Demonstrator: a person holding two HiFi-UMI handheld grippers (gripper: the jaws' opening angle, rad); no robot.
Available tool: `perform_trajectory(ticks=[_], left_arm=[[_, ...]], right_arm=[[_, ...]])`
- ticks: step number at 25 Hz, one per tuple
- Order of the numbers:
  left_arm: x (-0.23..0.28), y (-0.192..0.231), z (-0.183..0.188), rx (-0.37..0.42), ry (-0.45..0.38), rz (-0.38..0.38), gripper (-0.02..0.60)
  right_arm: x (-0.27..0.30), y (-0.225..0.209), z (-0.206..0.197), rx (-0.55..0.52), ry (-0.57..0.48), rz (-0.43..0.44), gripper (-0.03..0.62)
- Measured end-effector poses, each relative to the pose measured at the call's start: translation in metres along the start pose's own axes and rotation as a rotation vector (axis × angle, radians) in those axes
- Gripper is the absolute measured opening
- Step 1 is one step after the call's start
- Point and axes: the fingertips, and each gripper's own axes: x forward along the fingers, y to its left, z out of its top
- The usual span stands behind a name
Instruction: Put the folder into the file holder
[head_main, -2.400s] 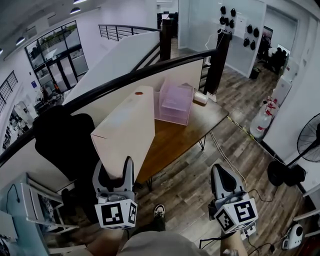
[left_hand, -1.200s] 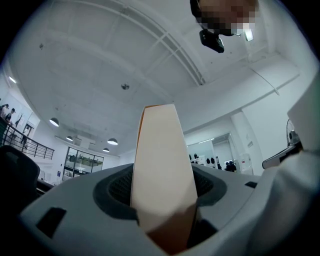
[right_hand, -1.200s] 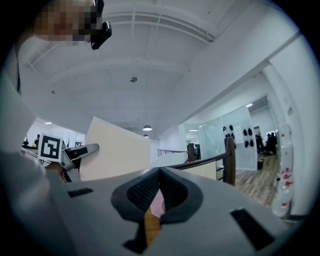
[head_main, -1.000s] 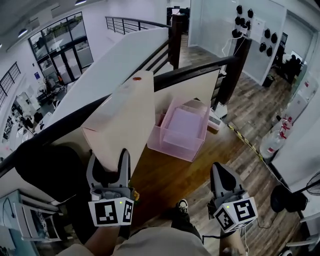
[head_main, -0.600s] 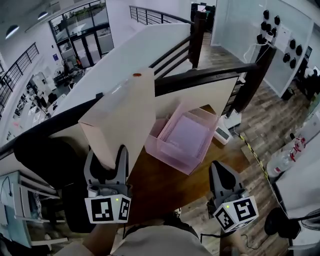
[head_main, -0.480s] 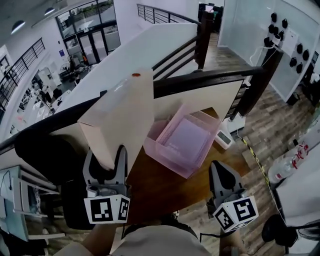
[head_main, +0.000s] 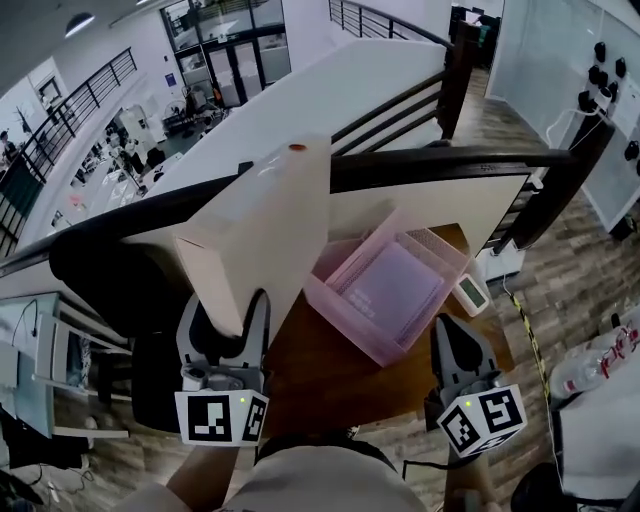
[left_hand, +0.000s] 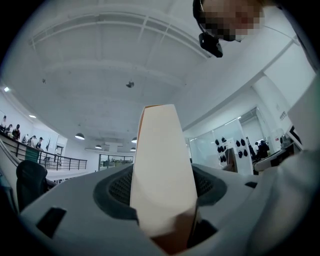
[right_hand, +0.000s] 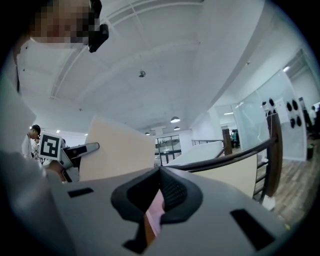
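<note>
A cream box folder stands upright in my left gripper, whose jaws are shut on its lower edge. In the left gripper view the folder fills the gap between the two pads of that gripper. The pink see-through file holder lies on the wooden table, to the right of the folder and beyond it. My right gripper hangs low at the right, shut and empty. The right gripper view shows its jaws meeting at the tips, with the folder off to the left.
A dark handrail with a white panel below it runs behind the table. A black chair sits left of the folder. A small white device lies beside the holder. Wooden floor lies to the right.
The view has closed in on the table and swung left, so the file holder now sits nearer and lower right. The folder stays in the left gripper; the right stays shut.
</note>
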Motion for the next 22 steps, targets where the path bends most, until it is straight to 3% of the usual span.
perform_trajectory(ticks=[7, 22], left_arm=[[0.000, 0.008, -0.002, 0.003, 0.049, -0.025, 0.287], [0.095, 0.013, 0.009, 0.078, 0.297, -0.324, 0.290]], right_arm=[[0.004, 0.014, -0.004, 0.008, 0.014, 0.016, 0.003], [0.004, 0.026, -0.001, 0.020, 0.031, -0.030, 0.003]])
